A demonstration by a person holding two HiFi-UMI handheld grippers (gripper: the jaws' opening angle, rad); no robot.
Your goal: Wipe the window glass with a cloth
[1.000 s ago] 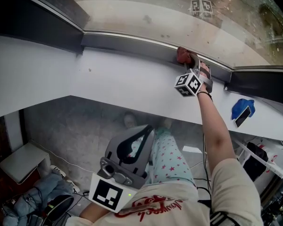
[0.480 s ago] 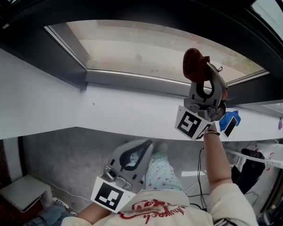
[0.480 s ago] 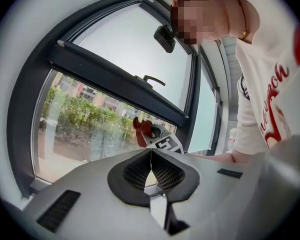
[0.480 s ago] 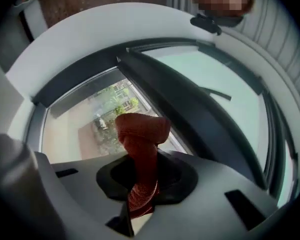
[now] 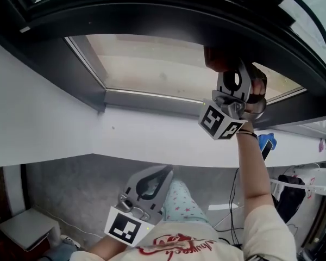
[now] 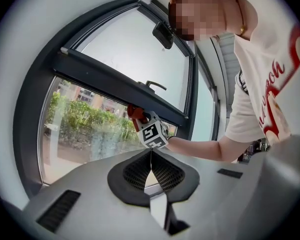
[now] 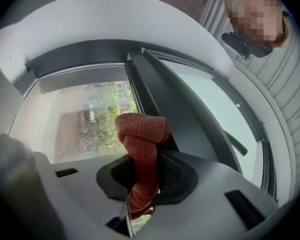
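Observation:
A dark red cloth (image 5: 216,56) is pinched in my right gripper (image 5: 224,65), which is shut on it and raised to the top of the lower window glass (image 5: 152,69), just under the dark crossbar (image 5: 152,15). In the right gripper view the cloth (image 7: 142,141) stands up folded from the jaws of the right gripper (image 7: 145,170), in front of the glass (image 7: 90,119). My left gripper (image 5: 162,174) hangs low near my body, shut and holding nothing. The left gripper view shows the left gripper (image 6: 151,156) with its jaws together, and the cloth (image 6: 135,113) far off at the glass (image 6: 85,126).
A white sill and wall (image 5: 152,137) run under the window. A blue object (image 5: 267,141) lies at the sill's right end. The upper sash carries a dark handle (image 6: 152,86). Dark frame posts (image 5: 89,64) border the pane.
My right gripper has lifted the cloth from the bottom frame by the sill up to the top of the lower pane. The head view has tilted upward. The left gripper stays low.

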